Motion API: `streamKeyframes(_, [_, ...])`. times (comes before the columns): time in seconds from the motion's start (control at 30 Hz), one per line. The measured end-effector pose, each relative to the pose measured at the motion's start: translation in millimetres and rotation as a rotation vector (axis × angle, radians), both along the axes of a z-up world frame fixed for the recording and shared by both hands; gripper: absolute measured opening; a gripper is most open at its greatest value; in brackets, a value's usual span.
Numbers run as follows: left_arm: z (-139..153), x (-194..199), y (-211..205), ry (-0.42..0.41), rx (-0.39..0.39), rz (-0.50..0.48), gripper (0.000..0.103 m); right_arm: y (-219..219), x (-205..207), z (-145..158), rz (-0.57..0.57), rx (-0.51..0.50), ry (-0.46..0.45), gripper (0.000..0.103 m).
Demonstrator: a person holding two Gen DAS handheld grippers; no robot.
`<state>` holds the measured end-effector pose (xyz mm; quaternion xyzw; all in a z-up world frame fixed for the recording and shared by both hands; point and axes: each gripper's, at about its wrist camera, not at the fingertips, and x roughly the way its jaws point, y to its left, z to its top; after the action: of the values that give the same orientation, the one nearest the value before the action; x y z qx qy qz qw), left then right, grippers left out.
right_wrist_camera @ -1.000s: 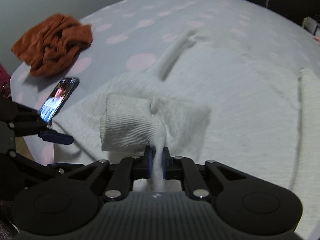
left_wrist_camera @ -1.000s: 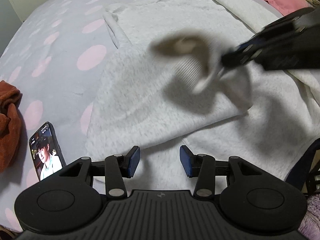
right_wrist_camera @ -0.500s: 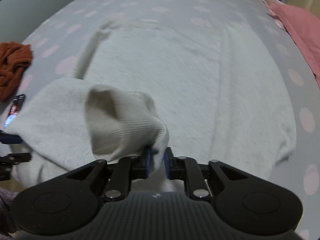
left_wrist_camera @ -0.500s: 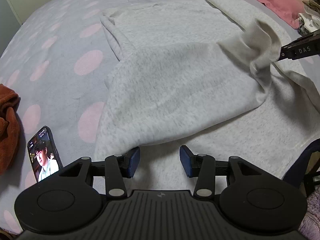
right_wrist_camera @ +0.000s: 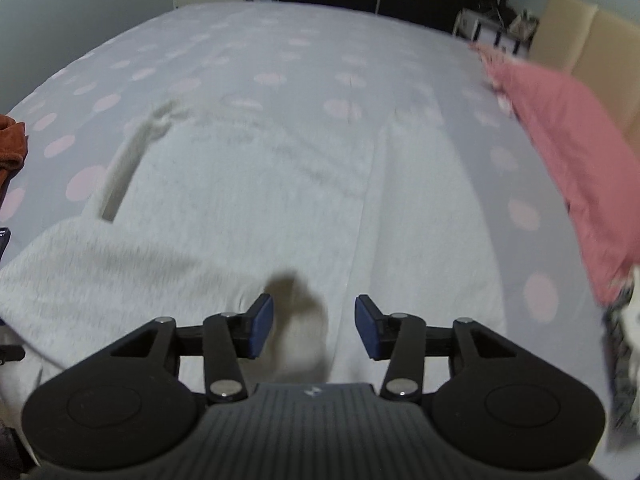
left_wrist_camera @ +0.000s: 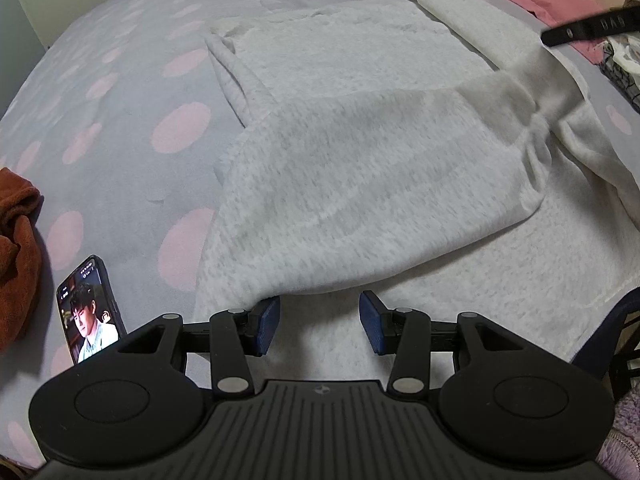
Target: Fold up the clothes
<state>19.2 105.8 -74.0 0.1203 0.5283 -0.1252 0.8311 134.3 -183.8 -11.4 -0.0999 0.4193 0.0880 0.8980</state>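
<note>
A pale grey, fleecy knitted sweater (left_wrist_camera: 360, 168) is spread flat on the lilac bedsheet dotted with pink circles (left_wrist_camera: 120, 128), with one sleeve laid across the body and its ribbed cuff (right_wrist_camera: 300, 336) lying between the blue pads of the right gripper (right_wrist_camera: 314, 328). That gripper's jaws are seen spread wide, gripping nothing, so the sleeve is judged to be set down. The left gripper (left_wrist_camera: 318, 326) is likewise held open and empty, hovering just above the near hem of the sweater.

For the step in hand, the folded sleeve is best left lying smooth; the bunched fabric near the cuff could be flattened before the next fold is begun. The other sleeve (left_wrist_camera: 472, 28), stretched along the far side, is probably to be brought across next, and it should be pinched close to its cuff so that it is carried over without dragging the body askew.

In the left wrist view a black smartphone with a lit screen (left_wrist_camera: 90, 308) and a crumpled rust-brown cloth (left_wrist_camera: 16, 260) are shown beside the sweater, and the whole sleeve fold is seen. In the right wrist view the long pink pillow (right_wrist_camera: 568, 152) and the sweater's far edge are made plain, but the phone is barely caught.
</note>
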Motion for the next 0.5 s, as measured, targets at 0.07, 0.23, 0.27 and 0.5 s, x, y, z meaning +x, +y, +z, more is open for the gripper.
streamKeyframes(0.07, [1.1,1.4,2.6,-0.005,-0.006,0.008,0.042,5.1,7.5,4.8,0.015,0.0,-0.017,0.055])
streamKeyframes(0.23, [5.6,6.6,10.6,-0.023,-0.035,0.034,0.042,26.2,23.9,1.0,0.108,-0.013,0.01,0.059])
streamKeyframes(0.27, [6.6,7.4,11.9,-0.026,-0.044,0.039,0.042,30.0,26.3,-4.4,0.126,-0.03,0.028,0.059])
streamKeyframes(0.5, [8.3,13.5,12.2,-0.03,-0.065,0.052,0.042,8.1,43.0,-44.8,0.05,-0.075,0.139,0.062])
